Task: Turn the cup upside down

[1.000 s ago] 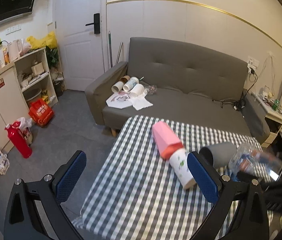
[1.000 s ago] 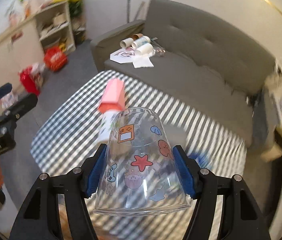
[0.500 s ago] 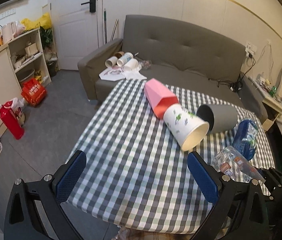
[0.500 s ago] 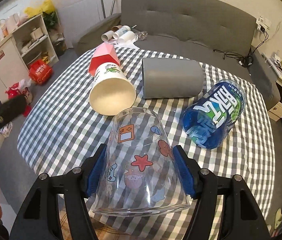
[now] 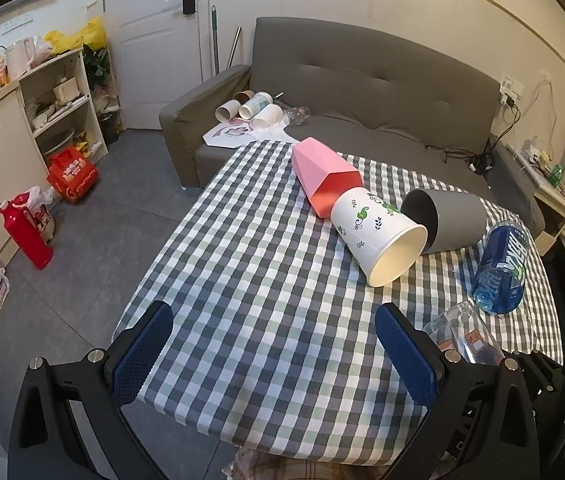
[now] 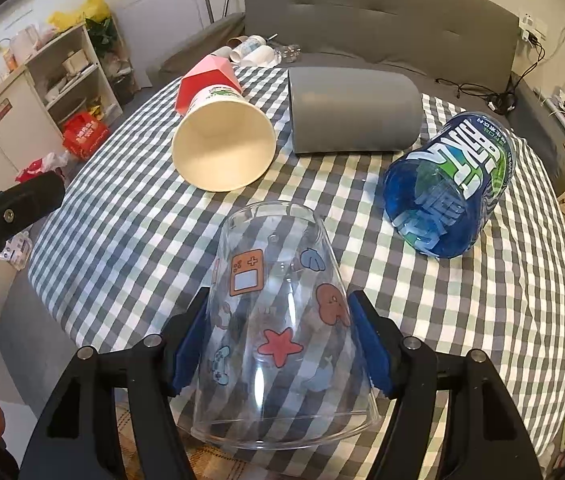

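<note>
Right claw (image 6: 278,344) clenched on clear cartoon-print cup (image 6: 282,320), held above near edge of checkered tabletop (image 6: 462,320) with closed base pointing away and mouth toward camera, apparently mid-turn for setting down rim-first; left claw (image 5: 274,356) released, holding nothing, hanging clear over tabletop.

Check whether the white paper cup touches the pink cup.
Touching. In the left wrist view the white paper cup's base sits inside the pink cup's open mouth, with no gap between them.
</note>
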A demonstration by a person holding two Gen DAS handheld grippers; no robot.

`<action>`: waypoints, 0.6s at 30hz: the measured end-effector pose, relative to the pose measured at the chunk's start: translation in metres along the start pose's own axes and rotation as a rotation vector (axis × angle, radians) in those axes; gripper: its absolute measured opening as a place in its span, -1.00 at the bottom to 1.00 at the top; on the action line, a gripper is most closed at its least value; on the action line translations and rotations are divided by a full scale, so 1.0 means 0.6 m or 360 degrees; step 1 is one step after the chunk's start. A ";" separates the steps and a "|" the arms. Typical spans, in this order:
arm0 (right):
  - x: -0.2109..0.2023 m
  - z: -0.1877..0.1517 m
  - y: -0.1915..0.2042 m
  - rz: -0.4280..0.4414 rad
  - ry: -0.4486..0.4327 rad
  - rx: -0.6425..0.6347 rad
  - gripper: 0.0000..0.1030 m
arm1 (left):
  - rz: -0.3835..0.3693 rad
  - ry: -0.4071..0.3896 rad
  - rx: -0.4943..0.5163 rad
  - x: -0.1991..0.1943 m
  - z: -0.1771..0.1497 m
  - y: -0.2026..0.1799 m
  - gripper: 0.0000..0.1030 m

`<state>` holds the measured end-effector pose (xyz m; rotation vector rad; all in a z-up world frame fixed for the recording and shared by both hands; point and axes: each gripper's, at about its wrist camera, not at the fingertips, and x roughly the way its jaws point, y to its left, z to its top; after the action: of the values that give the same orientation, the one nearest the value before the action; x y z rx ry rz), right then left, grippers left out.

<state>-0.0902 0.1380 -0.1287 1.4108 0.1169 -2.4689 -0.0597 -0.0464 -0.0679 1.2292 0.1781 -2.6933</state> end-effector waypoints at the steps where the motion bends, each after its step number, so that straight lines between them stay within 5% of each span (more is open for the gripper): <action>1: 0.002 0.000 -0.001 0.0014 0.0011 0.0005 0.37 | 0.0005 0.0000 0.0000 -0.001 0.000 -0.001 1.00; 10: -0.066 0.001 -0.021 0.0085 -0.0108 -0.0030 0.65 | 0.0007 0.0010 -0.0006 -0.025 0.008 -0.027 1.00; 18: -0.150 -0.005 -0.099 -0.0037 -0.0201 -0.0095 0.77 | -0.0113 0.0098 0.0039 -0.039 0.008 -0.099 1.00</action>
<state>-0.0623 0.2142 -0.0580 1.2325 0.1795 -2.5435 -0.0603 0.0132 -0.0450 1.3381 0.2014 -2.7268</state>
